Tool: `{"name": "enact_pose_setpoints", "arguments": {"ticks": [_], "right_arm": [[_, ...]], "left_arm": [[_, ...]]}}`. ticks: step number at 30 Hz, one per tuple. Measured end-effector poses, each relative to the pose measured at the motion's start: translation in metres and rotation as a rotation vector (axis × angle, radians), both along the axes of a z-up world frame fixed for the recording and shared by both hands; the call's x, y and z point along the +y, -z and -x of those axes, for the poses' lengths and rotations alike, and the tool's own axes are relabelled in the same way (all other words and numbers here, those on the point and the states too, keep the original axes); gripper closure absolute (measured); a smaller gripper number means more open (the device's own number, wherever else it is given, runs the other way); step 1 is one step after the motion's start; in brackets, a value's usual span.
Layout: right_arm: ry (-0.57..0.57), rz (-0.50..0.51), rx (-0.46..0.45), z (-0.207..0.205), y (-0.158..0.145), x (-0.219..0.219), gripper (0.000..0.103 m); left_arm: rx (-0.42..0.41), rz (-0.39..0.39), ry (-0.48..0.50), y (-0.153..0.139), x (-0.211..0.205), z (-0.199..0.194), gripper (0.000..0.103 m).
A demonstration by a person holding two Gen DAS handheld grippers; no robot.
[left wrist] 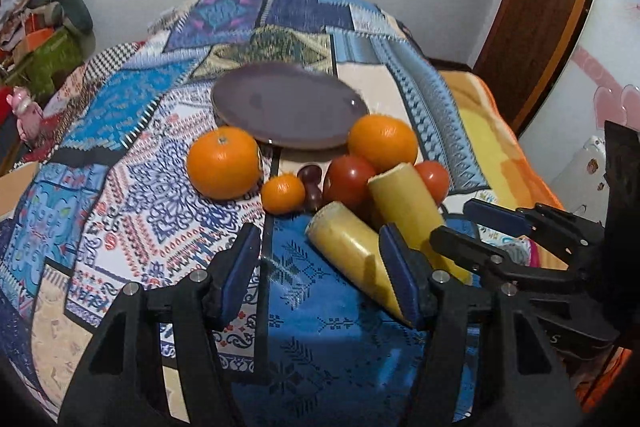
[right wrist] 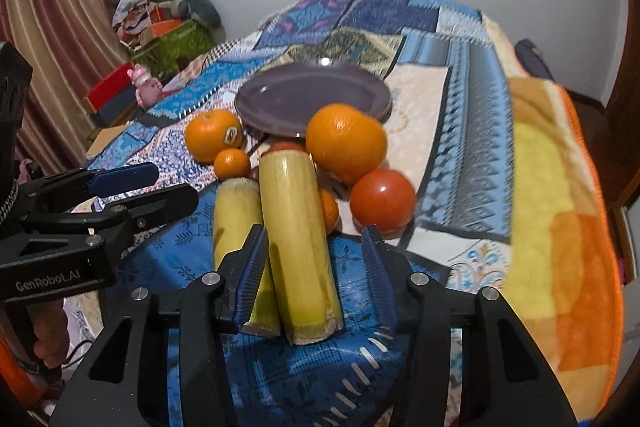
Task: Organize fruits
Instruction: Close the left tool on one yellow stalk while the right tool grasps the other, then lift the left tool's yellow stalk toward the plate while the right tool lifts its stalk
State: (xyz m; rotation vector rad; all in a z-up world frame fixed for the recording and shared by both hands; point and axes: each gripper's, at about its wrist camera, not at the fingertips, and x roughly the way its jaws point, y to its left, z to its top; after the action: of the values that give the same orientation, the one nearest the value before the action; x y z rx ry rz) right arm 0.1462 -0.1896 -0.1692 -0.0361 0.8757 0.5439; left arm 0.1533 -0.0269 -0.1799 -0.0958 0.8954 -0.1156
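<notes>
1. step in hand: approach. all fruit lies loose on the patchwork bedspread (left wrist: 132,115) of a bed; the purple oval plate (left wrist: 288,107) behind the pile holds nothing, so sorting looks not yet begun.
2. right tool (right wrist: 316,267): jaws part-open, straddling the longer yellow cane piece (right wrist: 298,239). a clear gap shows at the right pad; on the left side the finger overlaps both canes, so contact there cannot be told. judged not gripping.
3. left tool (left wrist: 320,279): jaws part-open over bare cloth, nothing between them. the shorter yellow cane piece (left wrist: 352,255) lies just outside its right finger, partly hidden behind it.
4. cane pieces: two cut yellow stalks side by side, near ends toward the tools, far ends against the round fruit.
5. round fruit, between canes and plate: large orange with sticker (right wrist: 214,139) at left; small mandarin (right wrist: 232,163) just beside it; large orange (right wrist: 346,143) at right, near the plate rim; red tomato (right wrist: 382,199) in front of that orange; second tomato (left wrist: 348,183) behind the cane ends; a dark red date-like fruit (left wrist: 312,183), too small to identify surely.
6. next move, judged: right tool closes on the longer cane near its middle, then lifts it clear without rolling the tomato. left tool must shift toward its right finger to centre the shorter cane before closing.
7. risk: smooth round canes may slip or roll on the soft bedding.
</notes>
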Motion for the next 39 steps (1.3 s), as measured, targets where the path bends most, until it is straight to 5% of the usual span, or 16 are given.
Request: {"name": "enact_pose_setpoints", "arguments": {"ticks": [9, 13, 23, 27, 39], "right_arm": [[-0.042, -0.027, 0.063, -0.012, 0.016, 0.006, 0.06], [-0.061, -0.063, 0.088, -0.014, 0.018, 0.004, 0.069], [-0.047, -0.067, 0.068, -0.005, 0.009, -0.016, 0.072], [-0.057, -0.083, 0.06, -0.001, -0.001, -0.024, 0.094], [-0.037, -0.094, 0.104, 0.001, 0.005, -0.028, 0.091]], "left_arm": [[0.059, 0.012, 0.005, 0.018, 0.0, -0.011, 0.043], [0.087, 0.035, 0.007, 0.023, -0.001, -0.013, 0.043], [0.129, 0.072, 0.036, 0.026, -0.019, -0.016, 0.043], [0.154, 0.094, 0.031, 0.033, -0.025, -0.02, 0.043], [0.164, 0.007, -0.004, 0.047, -0.048, -0.028, 0.033]]}}
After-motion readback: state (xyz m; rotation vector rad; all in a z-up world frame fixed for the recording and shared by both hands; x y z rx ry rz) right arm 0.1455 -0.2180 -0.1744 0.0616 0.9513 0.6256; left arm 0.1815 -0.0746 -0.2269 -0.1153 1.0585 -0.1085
